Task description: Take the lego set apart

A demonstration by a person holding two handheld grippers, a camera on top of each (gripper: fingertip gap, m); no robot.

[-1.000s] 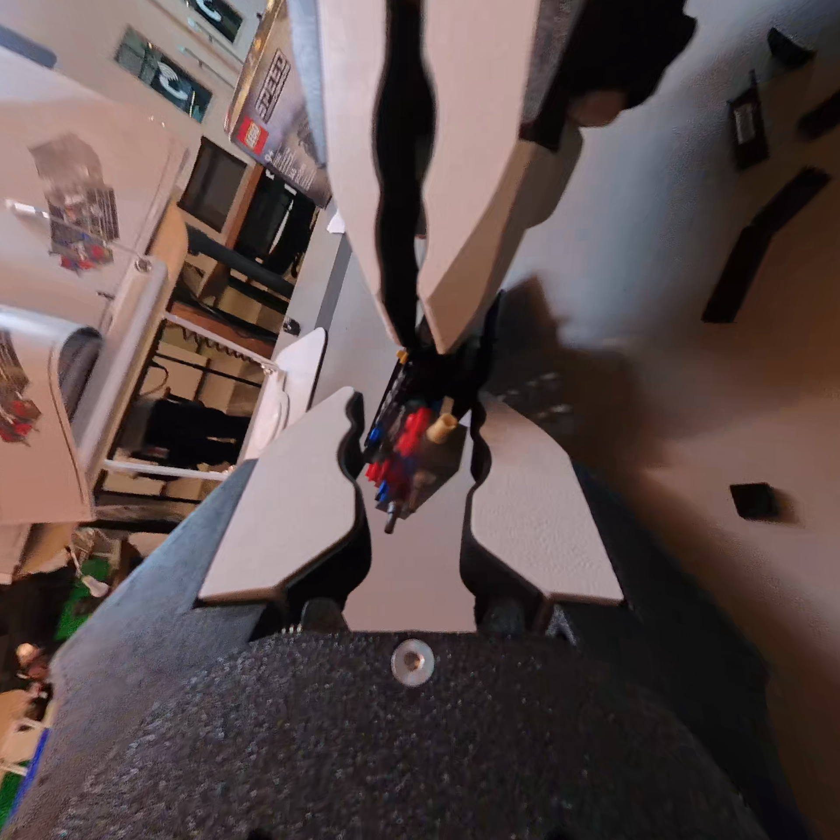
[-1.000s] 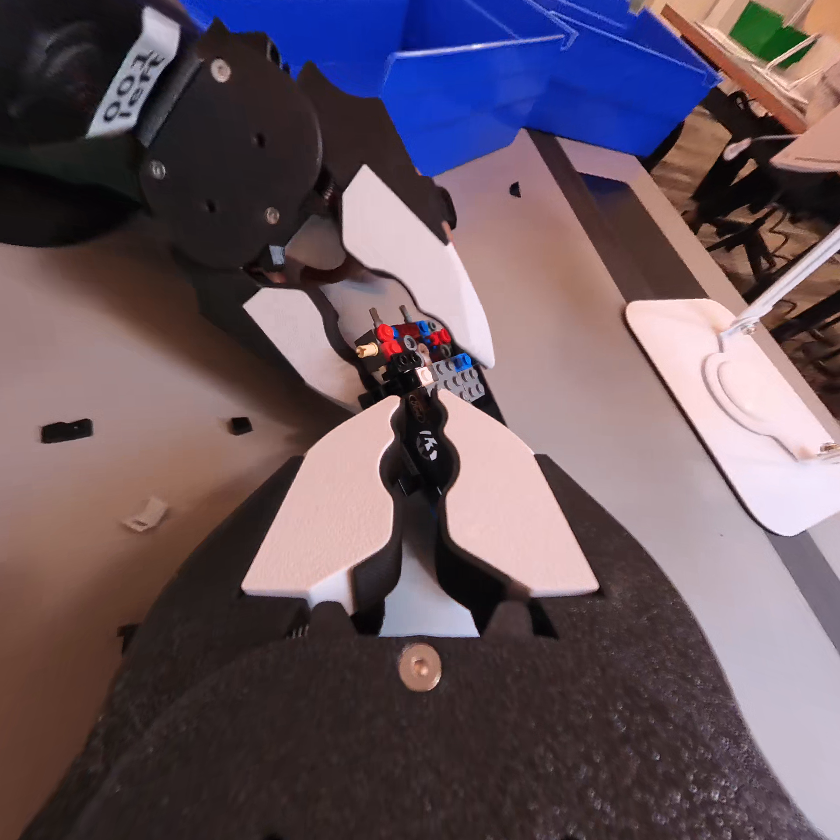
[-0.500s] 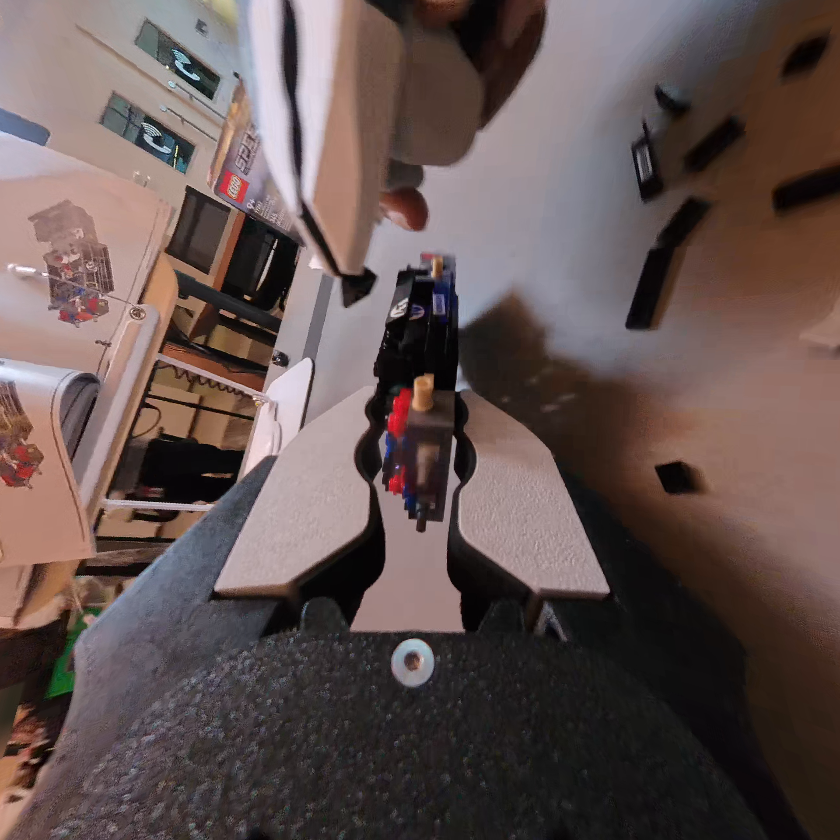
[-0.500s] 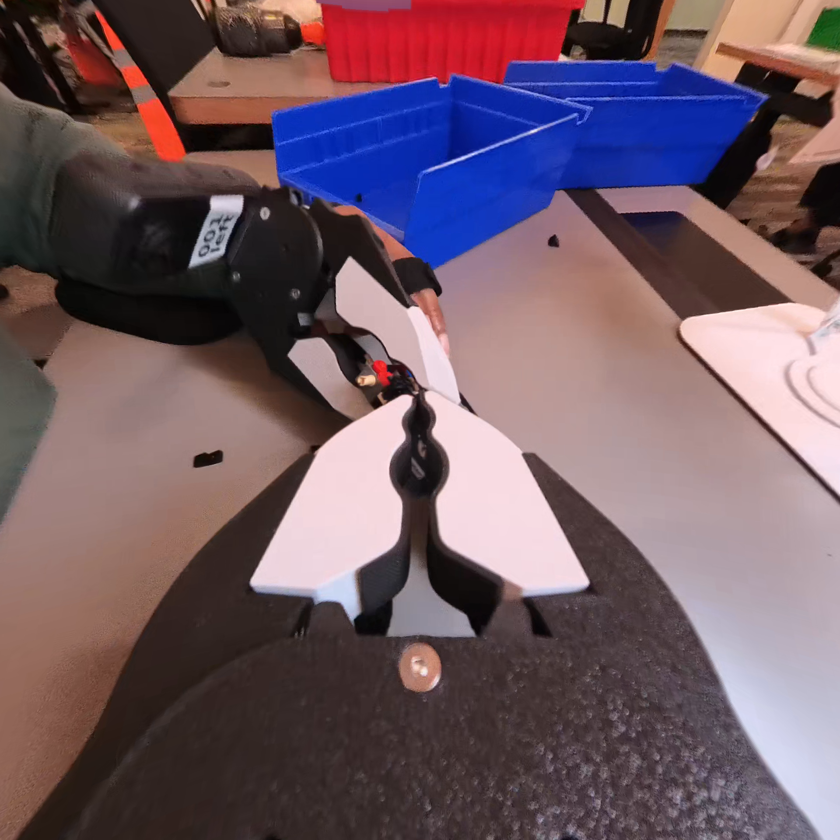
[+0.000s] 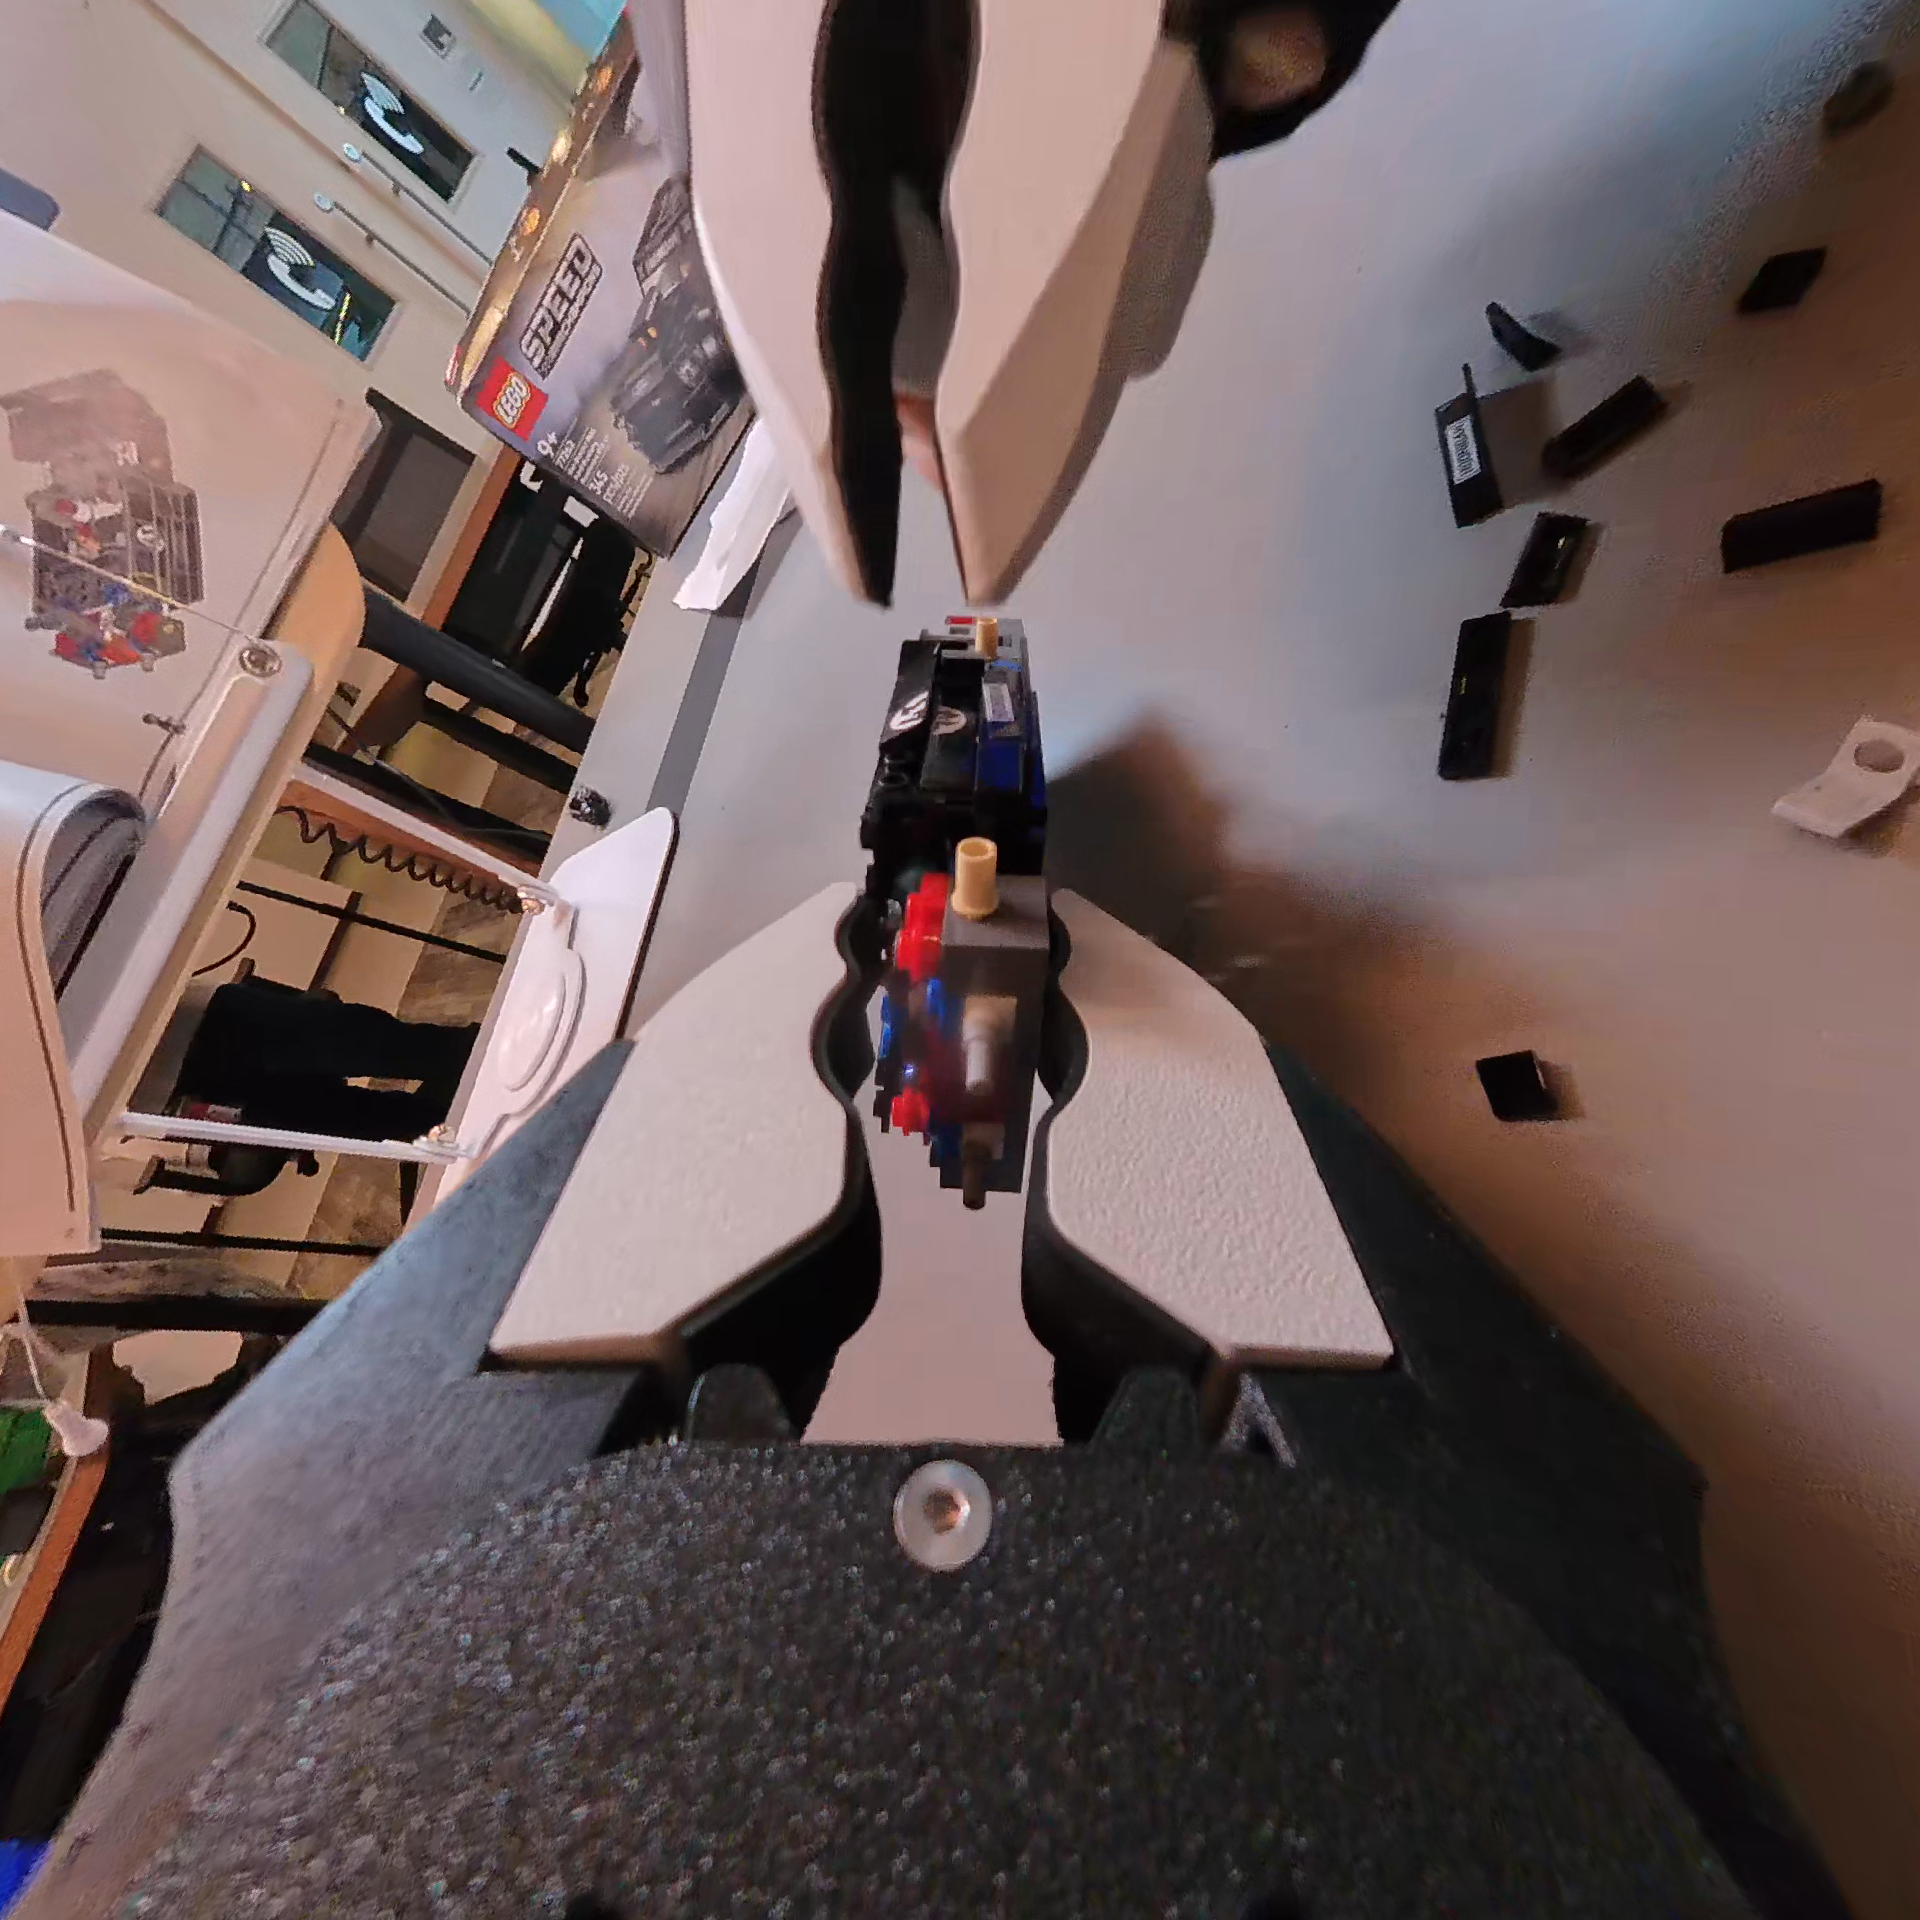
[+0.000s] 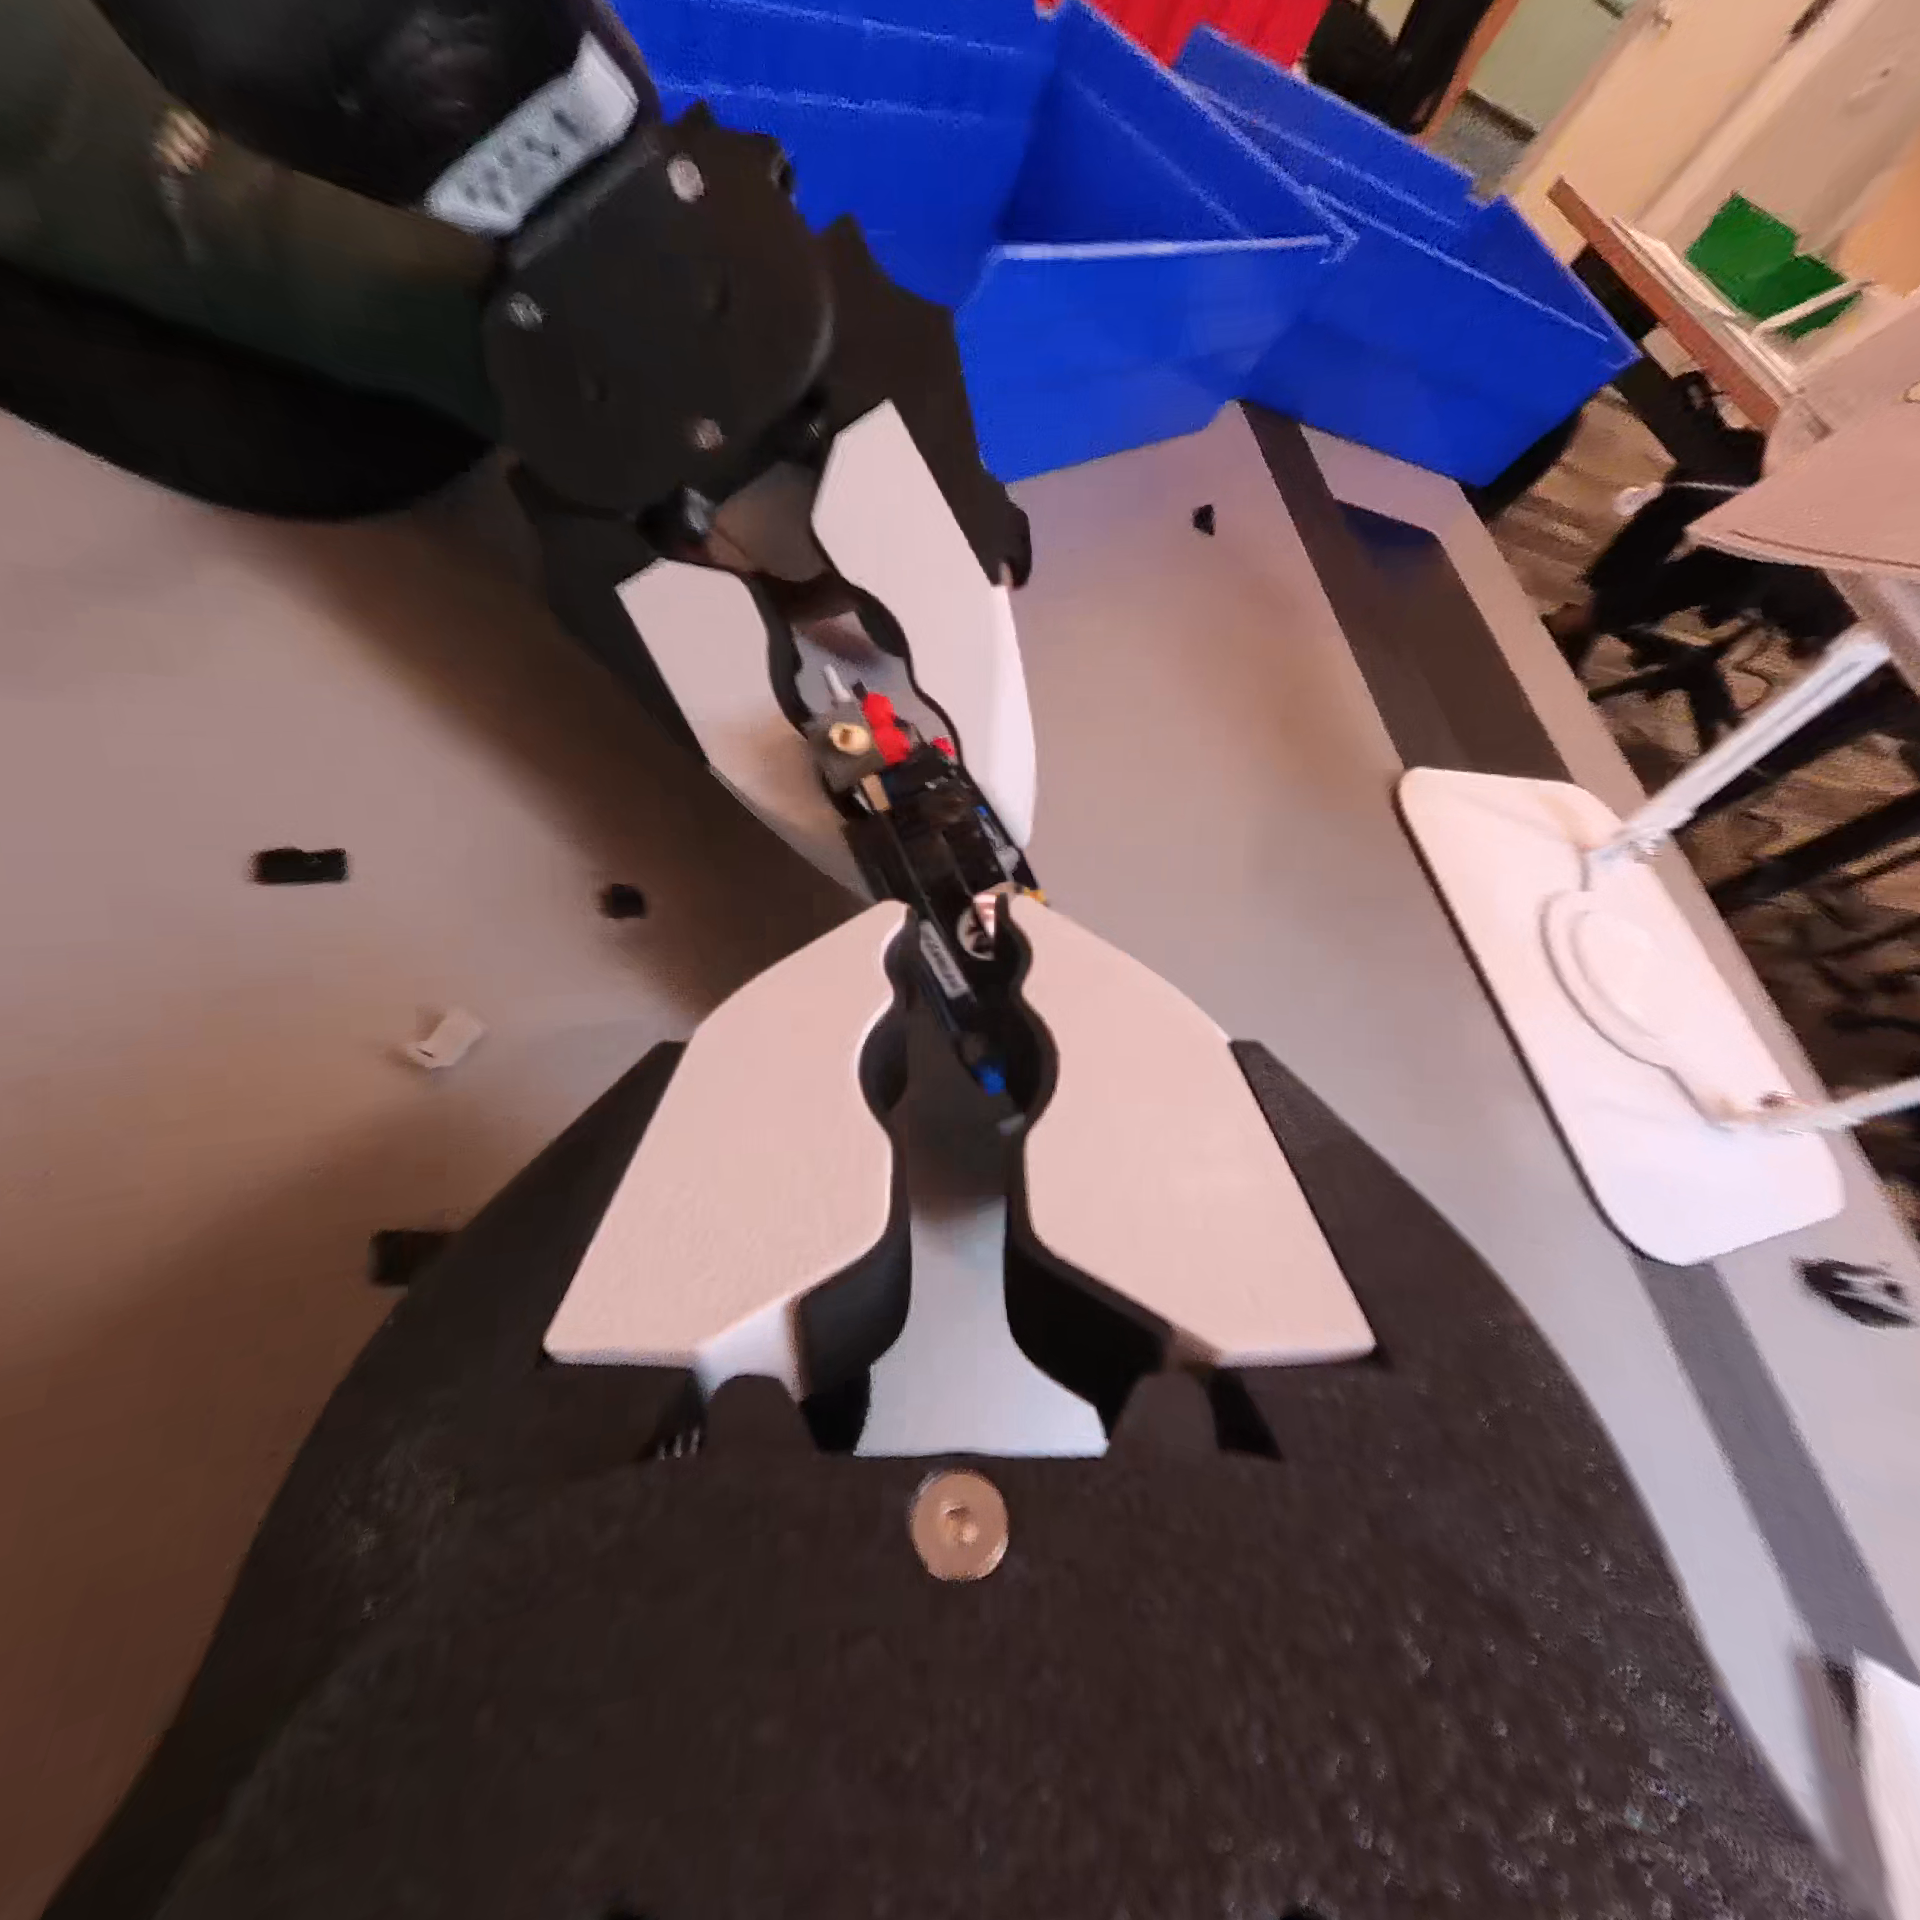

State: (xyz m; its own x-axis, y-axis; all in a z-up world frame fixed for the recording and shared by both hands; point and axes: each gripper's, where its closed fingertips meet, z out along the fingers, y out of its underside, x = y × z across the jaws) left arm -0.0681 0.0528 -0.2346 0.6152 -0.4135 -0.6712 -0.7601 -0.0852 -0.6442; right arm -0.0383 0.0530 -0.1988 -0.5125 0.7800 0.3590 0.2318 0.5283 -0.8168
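The lego assembly (image 5: 966, 1018) is a narrow block of grey, red, blue and black parts with tan pegs. My left gripper (image 5: 951, 904) is shut on its grey and red end and holds it edge-up above the table (image 5: 1299, 675). My right gripper (image 6: 966, 914) faces the left one, its fingers close together around the black end of the assembly (image 6: 935, 821). In the left wrist view the right gripper (image 5: 925, 597) meets the far end of the assembly and hides the part past the tan peg. The left gripper (image 6: 935, 852) shows beyond in the right wrist view.
Several loose black pieces (image 5: 1475, 696) and a white piece (image 5: 1849, 779) lie on the table to the right of the left gripper. Blue bins (image 6: 1143, 260) stand at the back. A white lamp base (image 6: 1610, 1018) sits at the table's right edge. A lego box (image 5: 592, 343) stands behind. Left tips to right tips: about 5 cm. Left tips and right tips are each some 11 cm from the white piece (image 5: 1849, 779). It turns up in the right wrist view (image 6: 453, 1038) as well.
Half a second ago the right gripper had pulled up and away from the assembly; now it is back at the black end. The left gripper has closed tighter and holds the assembly edge-on.
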